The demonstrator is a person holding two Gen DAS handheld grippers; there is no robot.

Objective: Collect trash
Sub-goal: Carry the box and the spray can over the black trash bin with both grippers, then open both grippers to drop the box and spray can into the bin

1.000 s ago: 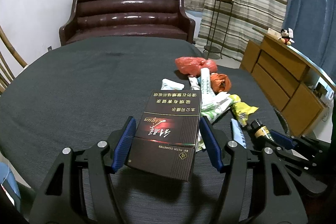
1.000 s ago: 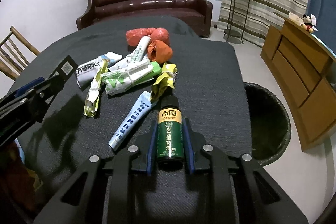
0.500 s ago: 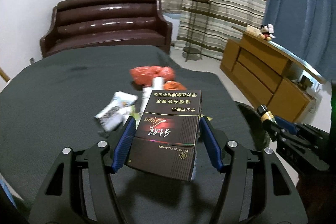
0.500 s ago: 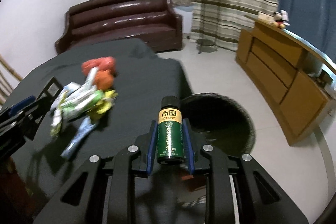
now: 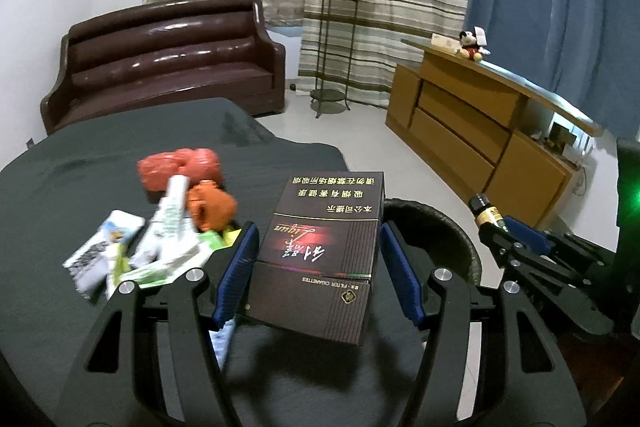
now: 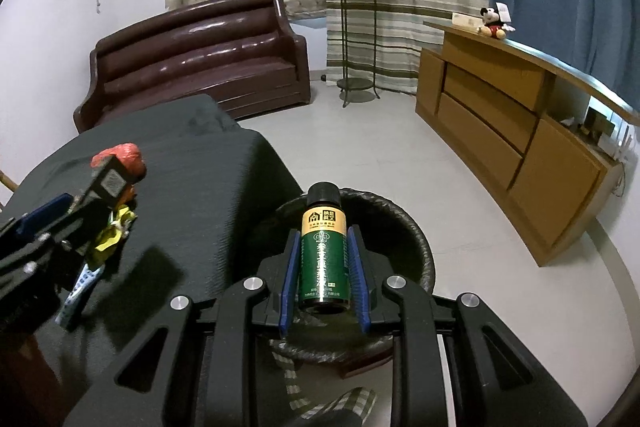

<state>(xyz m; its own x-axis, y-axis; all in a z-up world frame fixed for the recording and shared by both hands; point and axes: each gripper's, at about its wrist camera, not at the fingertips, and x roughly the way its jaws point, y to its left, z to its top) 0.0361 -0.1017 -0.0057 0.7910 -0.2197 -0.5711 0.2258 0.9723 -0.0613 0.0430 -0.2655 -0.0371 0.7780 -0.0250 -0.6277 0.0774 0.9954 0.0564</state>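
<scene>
Right wrist: one green bottle [image 6: 323, 254] in right gripper [image 6: 323, 277], one bin [image 6: 416, 231].

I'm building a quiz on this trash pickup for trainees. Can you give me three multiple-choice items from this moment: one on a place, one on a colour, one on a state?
1. Where is the bottle?
A. over the bin
B. on the sofa
C. on the cabinet

2. What colour is the bottle's body?
A. red
B. green
C. white

3. What state is the left gripper in?
A. open and empty
B. shut on the cigarette box
C. shut on a tube

Answers: 1 A, the right gripper holds it in front of the bin's opening; 2 B, green below a gold label; 3 B, both blue pads press the box's sides.
</scene>
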